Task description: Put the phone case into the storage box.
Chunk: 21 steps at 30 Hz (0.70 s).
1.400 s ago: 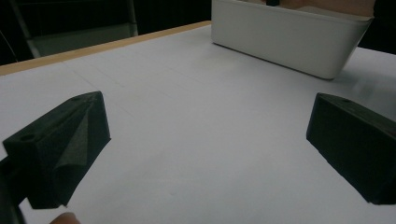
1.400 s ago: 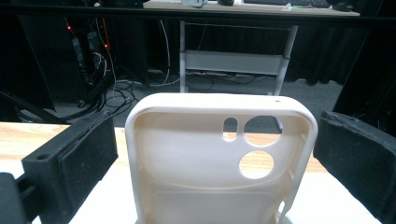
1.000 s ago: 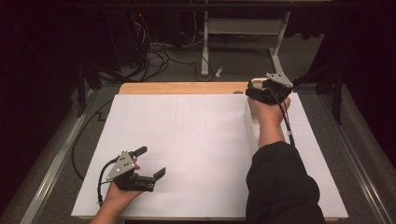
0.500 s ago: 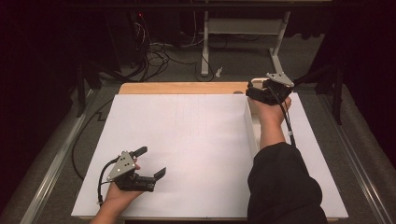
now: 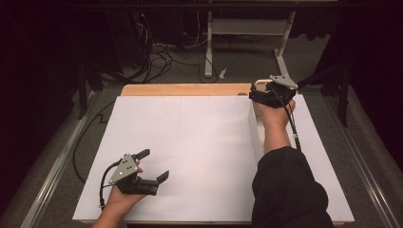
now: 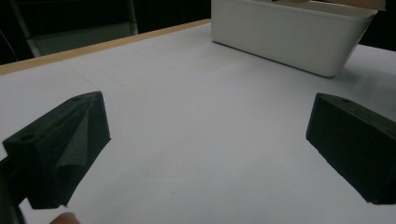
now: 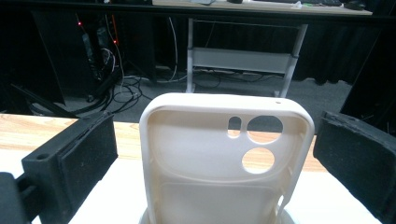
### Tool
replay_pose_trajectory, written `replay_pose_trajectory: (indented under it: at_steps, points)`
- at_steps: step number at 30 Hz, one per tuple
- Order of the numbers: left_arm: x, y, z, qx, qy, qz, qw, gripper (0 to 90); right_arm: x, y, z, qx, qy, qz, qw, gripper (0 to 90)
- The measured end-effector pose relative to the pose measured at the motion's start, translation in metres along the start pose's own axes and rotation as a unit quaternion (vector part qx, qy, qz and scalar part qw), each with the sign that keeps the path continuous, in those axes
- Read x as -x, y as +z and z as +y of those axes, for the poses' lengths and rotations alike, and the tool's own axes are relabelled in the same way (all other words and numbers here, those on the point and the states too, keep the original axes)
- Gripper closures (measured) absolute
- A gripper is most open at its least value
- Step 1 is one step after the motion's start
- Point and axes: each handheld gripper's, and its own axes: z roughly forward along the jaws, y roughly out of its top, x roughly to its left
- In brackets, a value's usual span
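Right gripper (image 5: 259, 95): you hold it at the far right of the table, over the far end of the white bin. Its jaws stand apart, one on each side of the phone case, and neither touches it in the right gripper view.

Phone case (image 7: 224, 158): cream-coloured, standing upright between your right jaws with its open inner side facing the camera. The camera cut-outs (one small slot and two round holes) sit near its top right corner. Its lower edge drops out of sight at the bottom of that view, where a pale rim curves around it, so I cannot tell what it rests on.

White bin (image 6: 289, 37): a long, narrow, straight-walled container lying along the right part of the white sheet. In the high view your right forearm lies over most of it. From the left gripper view it sits well ahead and to the right of the jaws.

Left gripper (image 5: 157, 166): you hold it low over the near left part of the sheet, well apart from the bin. Its jaws are wide apart with nothing between them but bare sheet.

White sheet (image 5: 190, 142): covers nearly all of the table top, with faint pencil-like lines across it.

Table (image 5: 185, 89): a strip of bare wood shows along the far edge, beyond the sheet.

Your right sleeve (image 5: 287, 190): dark, reaching up from the near edge.
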Motion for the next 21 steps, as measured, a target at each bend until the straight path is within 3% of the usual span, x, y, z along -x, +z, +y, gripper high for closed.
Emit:
replay_pose_trajectory:
  at_steps: [21]
  points:
    - [-0.001,0.003,-0.001,-0.009,0.000,0.007,0.9999,0.9,-0.001,-0.018,-0.007,-0.003,0.005,0.017,0.9998,0.1]
